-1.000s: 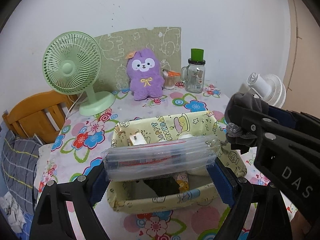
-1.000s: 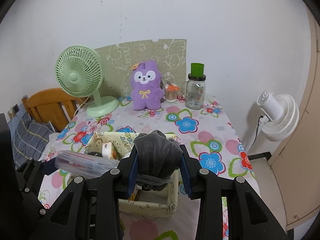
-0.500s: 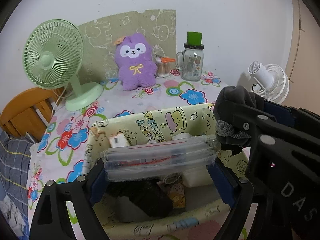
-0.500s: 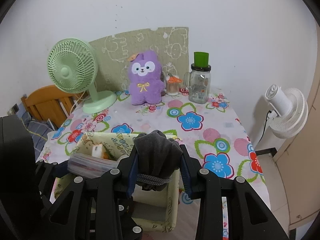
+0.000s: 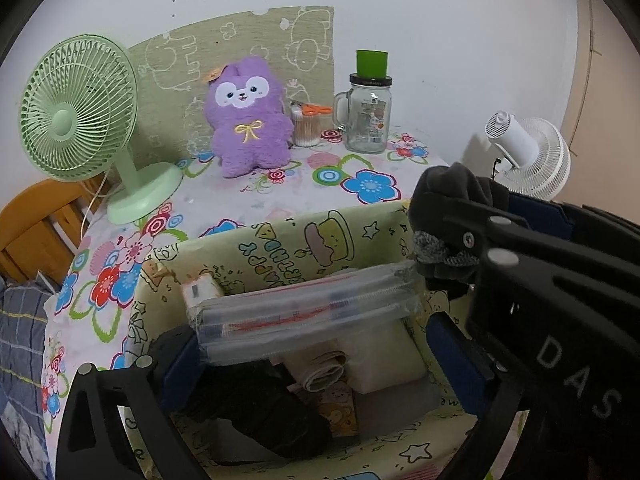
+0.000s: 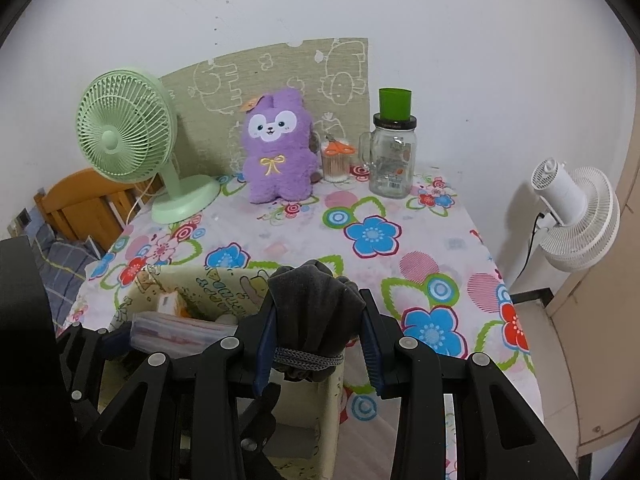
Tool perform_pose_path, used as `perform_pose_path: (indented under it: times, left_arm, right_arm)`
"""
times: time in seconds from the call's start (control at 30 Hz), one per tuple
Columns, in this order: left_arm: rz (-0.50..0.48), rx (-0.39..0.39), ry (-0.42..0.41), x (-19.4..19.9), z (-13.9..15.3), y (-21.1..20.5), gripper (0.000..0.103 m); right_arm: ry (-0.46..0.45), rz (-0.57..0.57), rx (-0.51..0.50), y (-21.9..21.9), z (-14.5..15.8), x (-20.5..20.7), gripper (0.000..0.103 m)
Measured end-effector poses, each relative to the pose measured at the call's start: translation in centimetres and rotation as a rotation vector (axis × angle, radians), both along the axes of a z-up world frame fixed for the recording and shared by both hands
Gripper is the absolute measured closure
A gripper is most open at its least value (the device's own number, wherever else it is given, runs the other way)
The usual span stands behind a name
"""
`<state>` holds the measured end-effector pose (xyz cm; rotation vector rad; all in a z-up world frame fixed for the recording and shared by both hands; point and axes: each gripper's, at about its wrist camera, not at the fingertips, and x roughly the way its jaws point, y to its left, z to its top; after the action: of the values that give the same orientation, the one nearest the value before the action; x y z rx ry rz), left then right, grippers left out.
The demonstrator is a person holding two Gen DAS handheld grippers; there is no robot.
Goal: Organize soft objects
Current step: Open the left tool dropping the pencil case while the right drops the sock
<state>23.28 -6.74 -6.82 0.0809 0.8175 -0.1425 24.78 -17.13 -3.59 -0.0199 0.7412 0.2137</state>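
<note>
Dark grey rolled cloth (image 6: 316, 312), bound with a knitted grey band, sits squeezed between the blue pads of the right gripper (image 6: 318, 344), whose fingers (image 6: 370, 344) are clamped on its sides. It hangs over the right-hand wall of the storage basket (image 5: 280, 244), a soft yellow-green box printed with cartoon figures and stars. In the left wrist view the same bundle (image 5: 452, 204) shows at the right, just beyond the tip of the left gripper's right finger.

Between the fingers (image 5: 452, 344) of the left gripper (image 5: 316, 340) lies a clear zip pouch (image 5: 308, 312) with red lettering, stretched crosswise from one pad to the other and pinched at both ends, above the basket's opening. Below the pouch, inside the basket, lie a black fabric item (image 5: 264, 412), a rolled beige cloth (image 5: 320, 372), a white block (image 5: 384, 360) and a small white-and-orange piece (image 5: 200, 290) against the far-left corner.

Ahead of both pairs of fingers, the basket stands on a tabletop (image 6: 400, 272) covered with a flowered cloth. At its far edge stand a green desk fan (image 5: 84, 120) to the left, a purple plush toy (image 5: 248, 120) straight ahead, a cup of cotton swabs (image 5: 306, 128) topped with orange scissors, and a glass mug jar (image 5: 368, 116) with a green cap. A white fan (image 6: 576, 216) stands off the tabletop to the right, and a wooden chair (image 5: 36, 232) to the left.
</note>
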Motion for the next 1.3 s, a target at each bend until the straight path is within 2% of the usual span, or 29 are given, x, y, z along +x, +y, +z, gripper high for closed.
perform_pose_path:
  times: [0.23, 0.5, 0.87, 1.3]
  left_arm:
    - [-0.002, -0.005, -0.024, -0.6, 0.9, 0.0, 0.0]
    - [0.012, 0.034, -0.057, -1.9, 1.7, 0.0, 0.0]
    - [0.026, 0.03, -0.072, -3.0, 2.2, 0.8, 0.0]
    - [0.036, 0.017, -0.059, -3.9, 1.3, 2.0, 0.0]
  right_arm:
    - [-0.004, -0.006, 0.001, -0.3, 0.2, -0.1, 0.063]
    - [-0.034, -0.016, 0.003, -0.8, 1.2, -1.2, 0.063]
    - [-0.059, -0.007, 0.006, -0.4, 2.1, -2.5, 0.063]
    - [-0.009, 0.076, 0.001, 2.0, 0.7, -2.6, 0.061]
